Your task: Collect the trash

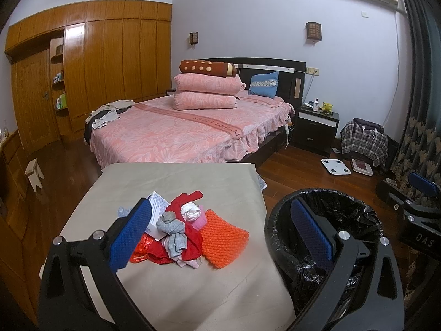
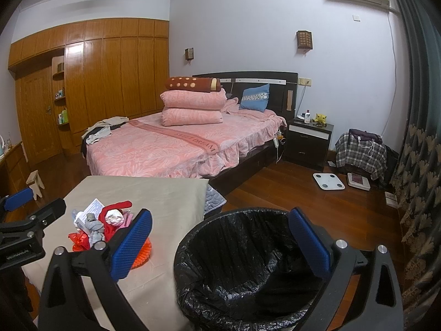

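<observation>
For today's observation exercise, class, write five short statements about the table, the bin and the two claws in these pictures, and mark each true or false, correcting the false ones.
1. The round bin lined with a black plastic bag stands to the right of the beige cloth-covered table. True.
2. The bin already holds the orange knitted square. False: it lies on the table, at the right of the pile.
3. Both the left claw and the right claw are open and hold nothing. True.
4. The white printed cardboard box lies on the floor. False: it rests in the pile on the table.
5. A crumpled grey cloth lies on top of the red fabric. True.
</observation>
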